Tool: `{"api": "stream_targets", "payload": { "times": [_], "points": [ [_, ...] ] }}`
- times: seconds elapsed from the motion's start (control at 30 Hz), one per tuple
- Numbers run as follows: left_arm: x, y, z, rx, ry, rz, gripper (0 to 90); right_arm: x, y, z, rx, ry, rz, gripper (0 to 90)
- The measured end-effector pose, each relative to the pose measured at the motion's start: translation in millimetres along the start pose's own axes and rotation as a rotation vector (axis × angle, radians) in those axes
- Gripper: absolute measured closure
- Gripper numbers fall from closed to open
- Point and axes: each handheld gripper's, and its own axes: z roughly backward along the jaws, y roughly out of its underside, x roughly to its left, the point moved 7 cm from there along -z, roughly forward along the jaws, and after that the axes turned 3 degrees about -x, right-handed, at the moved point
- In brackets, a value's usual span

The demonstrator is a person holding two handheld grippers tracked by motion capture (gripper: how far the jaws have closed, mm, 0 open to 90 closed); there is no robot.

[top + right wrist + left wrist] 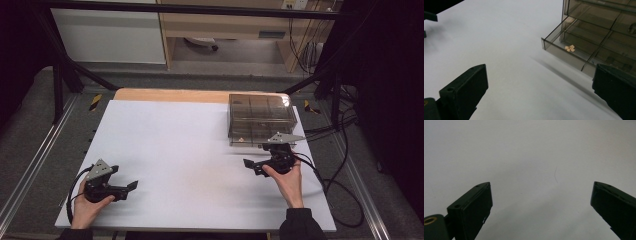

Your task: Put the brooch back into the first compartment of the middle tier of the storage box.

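Left tool [134, 185]: near-left part of the white tabletop [190, 150], held in a hand [89, 207] entering from the near edge; jaws spread wide, released, gripping nothing; grey three-cornered plate on top; black cable looping off its left side. Bare white surface between the jaws in the left gripper view.

Right tool [246, 163]: right of centre, held in the other hand [289, 181], pointing left; jaws wide apart, released, empty; just near of the drawer cabinet.

Smoke-tinted transparent drawer cabinet [261, 119]: far-right part of the tabletop, several compartments across and stacked. In the right gripper view, lowest drawer [564, 48] pulled partly out toward the near side; small tan, cross-shaped piece [569, 48] lying inside that drawer near its front wall.
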Motion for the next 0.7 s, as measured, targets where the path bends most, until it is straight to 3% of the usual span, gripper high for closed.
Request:
{"api": "stream_targets", "payload": {
  "times": [0.7],
  "points": [
    [-0.8,0.2,-0.4,0.001,0.004,-0.001,3.7,-3.4,60.3,7.2,0.019,-0.059,-0.017,0.5]
  ]
}}
